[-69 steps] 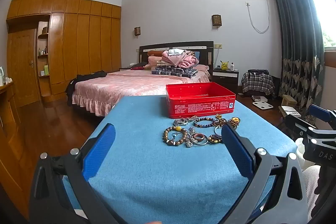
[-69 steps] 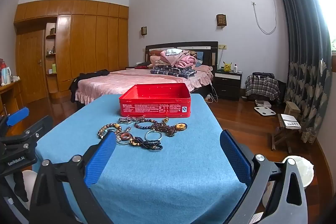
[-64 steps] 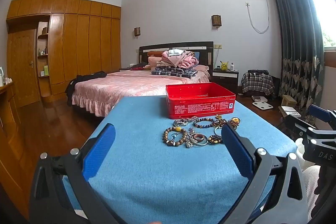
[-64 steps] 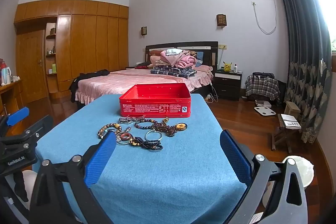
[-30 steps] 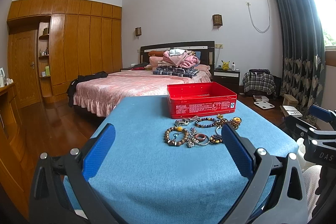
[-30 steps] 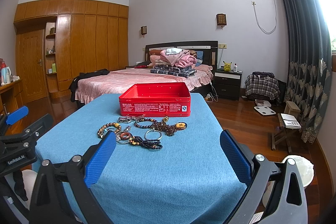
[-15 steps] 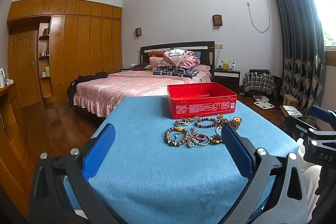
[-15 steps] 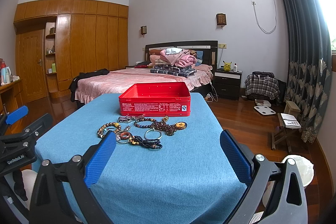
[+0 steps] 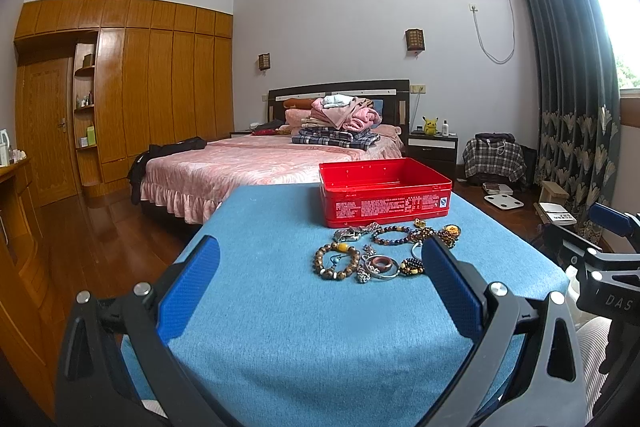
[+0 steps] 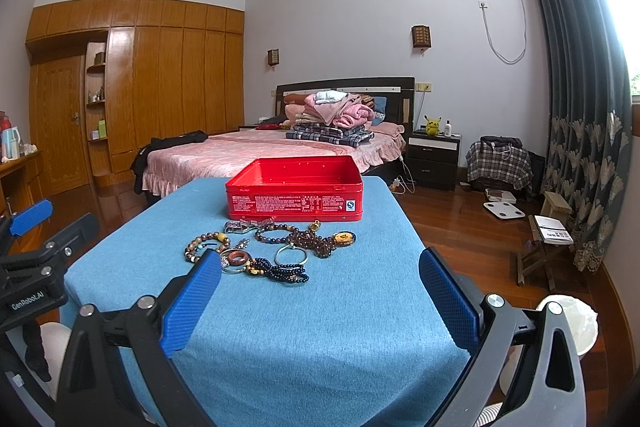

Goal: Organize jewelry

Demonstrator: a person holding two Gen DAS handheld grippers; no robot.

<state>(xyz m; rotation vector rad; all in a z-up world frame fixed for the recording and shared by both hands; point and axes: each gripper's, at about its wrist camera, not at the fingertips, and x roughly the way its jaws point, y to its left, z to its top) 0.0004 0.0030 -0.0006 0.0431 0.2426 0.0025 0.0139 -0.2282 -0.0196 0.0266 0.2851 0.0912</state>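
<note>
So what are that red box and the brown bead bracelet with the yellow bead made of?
The open red rectangular box looks like painted sheet metal: thin walls, glossy finish, printed white text on its side. The brown beaded bracelet seems to be polished wood or stone, its one yellow bead perhaps amber or resin; the pictures leave that open. Both rest on a blue woven-looking tablecloth.

Bright window glare, fisheye-warped edges

Glossy red metal tin (image 10: 294,201); matt woven blue tablecloth (image 10: 328,327); polished wooden floor (image 10: 464,227); textured blue pads (image 10: 192,307).
</note>
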